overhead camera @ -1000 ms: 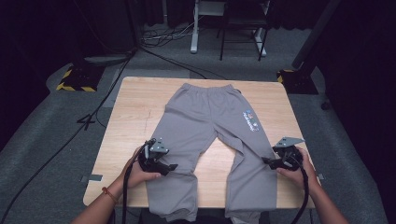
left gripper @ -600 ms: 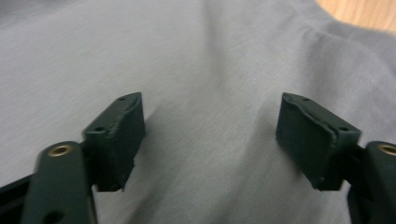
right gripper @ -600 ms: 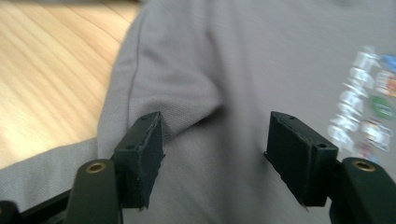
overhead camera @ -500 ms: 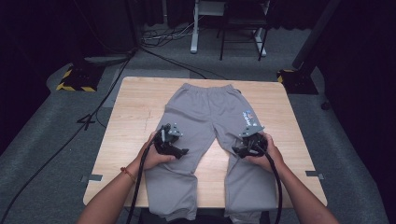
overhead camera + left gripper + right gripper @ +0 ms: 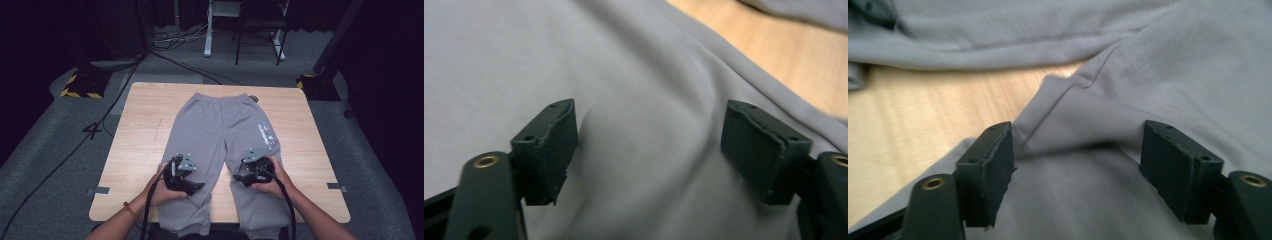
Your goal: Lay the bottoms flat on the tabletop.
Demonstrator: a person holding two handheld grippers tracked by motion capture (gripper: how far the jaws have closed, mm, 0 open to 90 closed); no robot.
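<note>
One pair of grey sweatpants [image 5: 220, 135], flat on one wooden table [image 5: 140, 130], waistband at the far edge, small printed logo [image 5: 265, 134] on one leg. Two grippers: left gripper [image 5: 192, 186] over one leg, right gripper [image 5: 243, 177] at the other leg's inner edge. Both have jaws wide, just been opening; fabric lies rumpled between, not pinched.

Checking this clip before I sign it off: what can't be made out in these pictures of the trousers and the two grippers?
- Trousers cuffs: high view, they hang over the near edge of the table and the picture's bottom cuts them off.
- Print on one leg: high view, too small to read.
- Left gripper: its own view, blurred, so contact with the cloth is unclear.
- Right gripper: its own view, the fold's underside is hidden.
</note>
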